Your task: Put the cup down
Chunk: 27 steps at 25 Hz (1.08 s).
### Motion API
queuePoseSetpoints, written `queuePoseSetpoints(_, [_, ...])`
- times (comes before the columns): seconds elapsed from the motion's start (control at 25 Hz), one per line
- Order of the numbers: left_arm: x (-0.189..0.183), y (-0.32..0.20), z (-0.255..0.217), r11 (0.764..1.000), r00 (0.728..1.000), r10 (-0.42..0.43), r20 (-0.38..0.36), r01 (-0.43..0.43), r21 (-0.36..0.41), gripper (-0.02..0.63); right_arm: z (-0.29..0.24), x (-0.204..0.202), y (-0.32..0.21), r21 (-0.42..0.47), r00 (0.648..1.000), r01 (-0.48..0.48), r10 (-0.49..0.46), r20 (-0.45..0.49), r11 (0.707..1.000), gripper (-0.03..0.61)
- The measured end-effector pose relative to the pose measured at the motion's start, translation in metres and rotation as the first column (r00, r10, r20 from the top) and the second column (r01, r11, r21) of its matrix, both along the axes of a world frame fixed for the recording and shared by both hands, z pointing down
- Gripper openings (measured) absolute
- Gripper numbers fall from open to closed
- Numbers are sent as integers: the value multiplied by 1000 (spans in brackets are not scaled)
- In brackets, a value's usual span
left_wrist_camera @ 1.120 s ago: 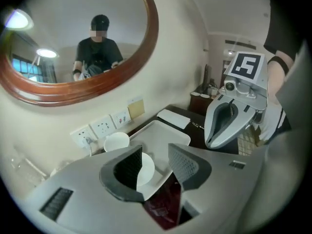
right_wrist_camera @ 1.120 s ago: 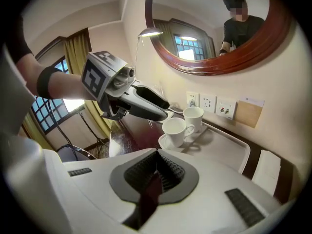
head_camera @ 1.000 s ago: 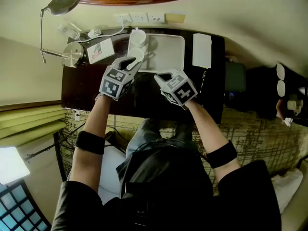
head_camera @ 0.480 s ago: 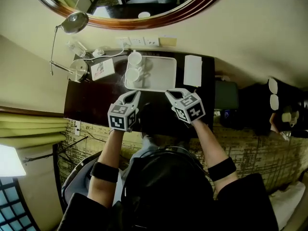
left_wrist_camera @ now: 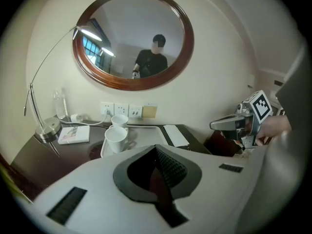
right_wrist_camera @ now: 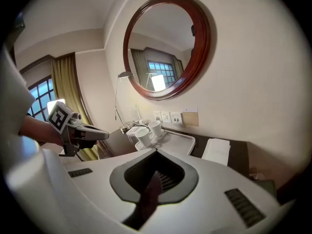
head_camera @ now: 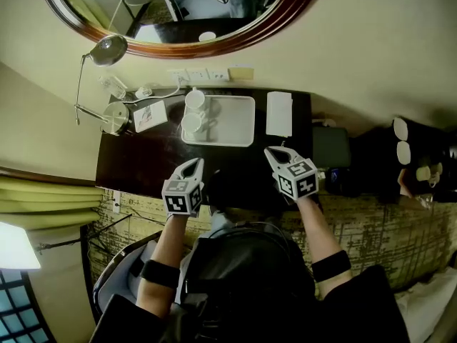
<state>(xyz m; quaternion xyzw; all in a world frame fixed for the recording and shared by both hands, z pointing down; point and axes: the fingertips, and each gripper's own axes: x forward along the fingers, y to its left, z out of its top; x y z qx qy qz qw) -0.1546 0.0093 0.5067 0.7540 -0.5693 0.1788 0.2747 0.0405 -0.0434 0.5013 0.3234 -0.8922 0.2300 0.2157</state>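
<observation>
A lamp (head_camera: 114, 113), a booklet (head_camera: 148, 115) and a white pad (head_camera: 279, 113) share the dark desk (head_camera: 136, 159) beneath an oval mirror (head_camera: 186, 13). The white cup (head_camera: 191, 123) stands upright at the tray's (head_camera: 232, 116) left end, with a second cup (head_camera: 194, 99) just behind it. The left gripper (head_camera: 194, 164) and right gripper (head_camera: 275, 151) hover at the desk's front edge, jaws closed and empty.

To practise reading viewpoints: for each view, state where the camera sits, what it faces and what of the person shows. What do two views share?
Head view: on the head, looking down at the desk; arms, left gripper, right gripper show.
Left gripper view: on that gripper, facing tray and mirror; its shut fingers and the right gripper show.
Right gripper view: on that gripper, facing the tray; shut fingers, left gripper show.
Shared: two cups on the tray.
</observation>
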Motion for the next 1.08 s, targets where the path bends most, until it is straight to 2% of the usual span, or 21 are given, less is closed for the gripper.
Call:
queuePoseSetpoints(0.24, [9, 8, 6, 1000, 1000, 16, -1, -16, -20, 0, -3, 22, 5, 74, 999, -19, 22, -41, 997, 5])
queuePoseSetpoints(0.68, [15, 10, 10, 999, 999, 32, -22, -32, -23, 0, -2, 21, 5, 70, 999, -7, 9, -38, 997, 5])
queuePoseSetpoints(1.08, [10, 11, 12, 1000, 999, 9, -34, -10, -22, 0, 3, 16, 7, 56, 999, 11, -9, -47, 998, 5])
